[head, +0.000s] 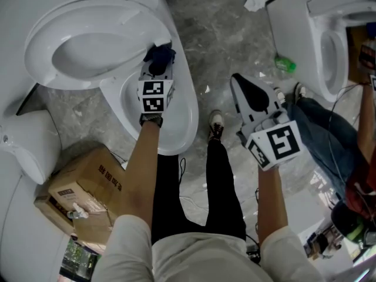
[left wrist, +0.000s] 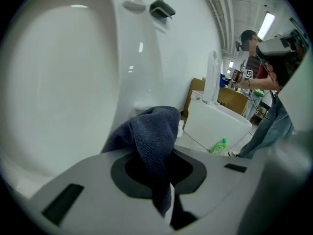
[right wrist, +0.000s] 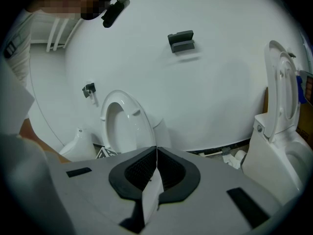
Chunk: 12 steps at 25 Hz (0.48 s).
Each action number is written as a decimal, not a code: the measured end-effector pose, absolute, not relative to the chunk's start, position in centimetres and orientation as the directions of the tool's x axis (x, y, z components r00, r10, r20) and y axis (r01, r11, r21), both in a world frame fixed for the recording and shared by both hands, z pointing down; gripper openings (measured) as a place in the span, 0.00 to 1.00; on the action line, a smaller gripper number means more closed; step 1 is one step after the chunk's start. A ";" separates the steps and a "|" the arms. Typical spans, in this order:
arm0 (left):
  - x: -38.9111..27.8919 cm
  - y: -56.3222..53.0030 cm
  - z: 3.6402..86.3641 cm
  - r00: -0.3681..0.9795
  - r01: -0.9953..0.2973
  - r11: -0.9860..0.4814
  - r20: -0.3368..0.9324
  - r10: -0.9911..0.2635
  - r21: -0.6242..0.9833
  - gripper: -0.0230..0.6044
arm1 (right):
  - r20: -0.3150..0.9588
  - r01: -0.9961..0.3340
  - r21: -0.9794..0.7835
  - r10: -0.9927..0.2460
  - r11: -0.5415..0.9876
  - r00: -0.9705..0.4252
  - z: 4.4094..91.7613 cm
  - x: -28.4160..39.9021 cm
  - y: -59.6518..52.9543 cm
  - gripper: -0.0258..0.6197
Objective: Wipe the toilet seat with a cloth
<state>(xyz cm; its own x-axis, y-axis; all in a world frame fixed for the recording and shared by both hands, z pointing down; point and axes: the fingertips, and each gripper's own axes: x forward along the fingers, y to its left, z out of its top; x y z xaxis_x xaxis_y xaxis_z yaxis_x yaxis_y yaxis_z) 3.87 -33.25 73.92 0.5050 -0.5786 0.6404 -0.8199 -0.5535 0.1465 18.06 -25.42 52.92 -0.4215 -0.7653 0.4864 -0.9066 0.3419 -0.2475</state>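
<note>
While the left claw (head: 156, 70) pinches the cloth (head: 160, 56), bunched at its tips, the raised seat (head: 36, 47) stands just ahead of it, contact unclear; the right claw (head: 239, 84) is pressed together, empty, well aside; the wiping seems barely begun, if at all.

My left gripper (head: 156, 73) clamps the cloth (head: 160, 56) above the toilet (head: 190, 109); my right gripper (head: 238, 82), jaws together and empty, is beside it.
</note>
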 end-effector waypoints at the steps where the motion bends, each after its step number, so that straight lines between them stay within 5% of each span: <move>1: 3.0 -33.4 74.3 0.486 -0.839 -0.522 0.647 -0.587 0.157 0.11 | 0.487 -0.905 -0.250 -0.762 0.345 -0.426 53.1 17.9 -25.4 0.09; 12: -2.1 -32.8 76.4 0.434 -0.885 -0.425 0.664 -0.609 0.189 0.11 | 0.495 -0.890 -0.255 -0.739 0.378 -0.456 54.1 14.2 -25.2 0.09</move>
<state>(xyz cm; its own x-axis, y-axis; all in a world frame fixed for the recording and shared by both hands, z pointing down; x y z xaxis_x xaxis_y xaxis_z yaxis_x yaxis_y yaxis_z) -2.11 -32.78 76.35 0.4341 -0.6087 0.6640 -0.8853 -0.4248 0.1894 14.24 -25.20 54.11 -0.4561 -0.7394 0.4953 -0.8899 0.3782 -0.2549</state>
